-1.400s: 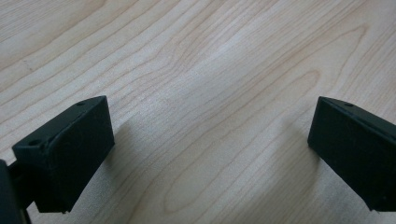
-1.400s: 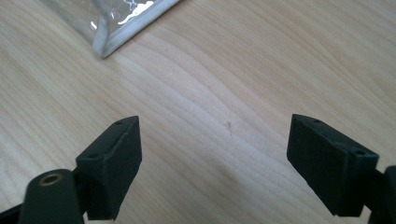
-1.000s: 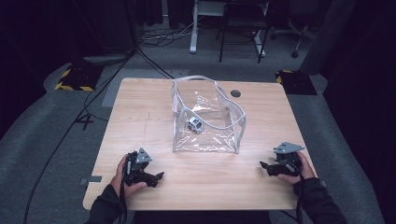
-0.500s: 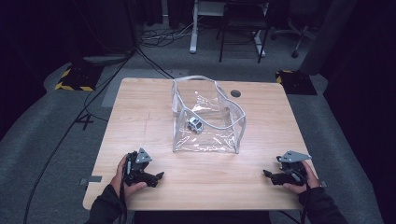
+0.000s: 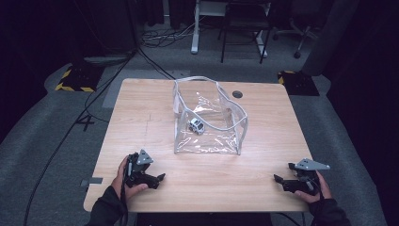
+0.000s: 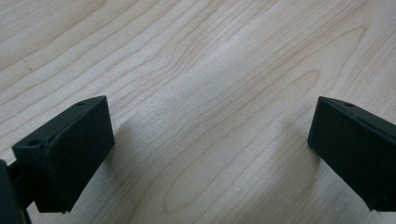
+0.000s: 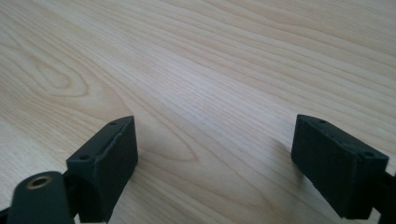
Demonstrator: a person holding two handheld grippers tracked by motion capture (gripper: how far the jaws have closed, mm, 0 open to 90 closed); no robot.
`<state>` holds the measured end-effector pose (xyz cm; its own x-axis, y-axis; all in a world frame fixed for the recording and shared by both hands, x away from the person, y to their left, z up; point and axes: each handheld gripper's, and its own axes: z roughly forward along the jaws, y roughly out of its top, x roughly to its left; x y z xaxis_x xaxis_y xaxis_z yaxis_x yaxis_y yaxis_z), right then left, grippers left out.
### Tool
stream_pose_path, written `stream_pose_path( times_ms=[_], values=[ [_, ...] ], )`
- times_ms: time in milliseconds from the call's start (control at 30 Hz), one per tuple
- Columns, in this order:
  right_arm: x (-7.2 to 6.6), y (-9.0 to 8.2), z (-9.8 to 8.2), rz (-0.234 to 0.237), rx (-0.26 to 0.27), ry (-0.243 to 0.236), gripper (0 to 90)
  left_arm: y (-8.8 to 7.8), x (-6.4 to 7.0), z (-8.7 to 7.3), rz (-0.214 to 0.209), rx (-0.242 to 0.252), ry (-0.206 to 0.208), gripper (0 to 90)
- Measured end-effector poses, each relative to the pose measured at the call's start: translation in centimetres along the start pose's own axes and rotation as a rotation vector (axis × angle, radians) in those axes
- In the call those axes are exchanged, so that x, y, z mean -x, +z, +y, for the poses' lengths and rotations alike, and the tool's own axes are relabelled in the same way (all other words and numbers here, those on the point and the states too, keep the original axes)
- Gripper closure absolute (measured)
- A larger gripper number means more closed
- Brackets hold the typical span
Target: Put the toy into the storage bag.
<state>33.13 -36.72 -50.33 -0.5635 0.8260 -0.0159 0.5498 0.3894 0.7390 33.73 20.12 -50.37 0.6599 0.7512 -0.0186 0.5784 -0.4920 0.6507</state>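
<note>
Currently we rest both units on the desk [image 5: 263, 188] near its front edge: left hand-held gripper [image 5: 153, 180] spread, empty; right hand-held gripper [image 5: 281, 181] spread, its jaws just opening on nothing. The clear bag [image 5: 209, 117] stands upright mid-desk, mouth open, a small toy car [image 5: 196, 125] inside. Next we likely reach forward

Two black, blocky two-jaw grippers are seen: the left gripper [image 5: 157, 179] and the right gripper [image 5: 281, 181]. A grey three-cornered plate is mounted on top of each. The jaws are formed as matte black rectangular blocks with small screw holes along their edges. A brass-coloured socket is set in the right gripper's body. Dark sleeves [image 5: 106, 212] are worn.
</note>
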Motion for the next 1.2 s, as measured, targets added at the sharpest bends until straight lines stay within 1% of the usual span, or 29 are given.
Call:
stream_pose_path(
  times_ms=[67, 133, 567, 733, 833, 900, 1000, 1200],
  values=[
    [0.27, -0.16, -0.13, -0.009, -0.001, 0.018, 15.1, 0.0, 0.0, 0.0, 0.0, 0.0, 0.0, 0.5],
    [0.45, -0.24, -0.21, -0.017, -0.002, 0.022, 15.1, 0.0, 0.0, 0.0, 0.0, 0.0, 0.0, 0.5],
    [0.53, -0.26, -0.2, -0.012, -0.004, 0.021, 15.1, 0.0, -0.02, 0.0, -0.002, 0.0, 0.002, 0.5],
    [0.53, -0.2, -0.19, -0.013, 0.0, 0.018, 15.1, 0.03, 0.02, -0.03, 0.005, 0.006, 0.001, 0.5],
    [0.53, -0.2, -0.19, -0.013, 0.0, 0.018, 15.1, -0.01, 0.0, -0.01, 0.003, 0.0, 0.001, 0.6],
    [0.53, -0.2, -0.19, -0.013, 0.0, 0.018, 15.1, 0.01, -0.11, 0.04, -0.005, -0.001, 0.011, 0.4],
    [0.53, -0.2, -0.19, -0.013, 0.0, 0.018, 15.1, 0.06, -0.07, 0.06, -0.01, -0.002, 0.0, 0.2],
    [0.53, -0.2, -0.19, -0.013, 0.0, 0.018, 15.1, 0.09, -0.06, 0.07, -0.01, 0.0, -0.004, 0.2]
  ],
)
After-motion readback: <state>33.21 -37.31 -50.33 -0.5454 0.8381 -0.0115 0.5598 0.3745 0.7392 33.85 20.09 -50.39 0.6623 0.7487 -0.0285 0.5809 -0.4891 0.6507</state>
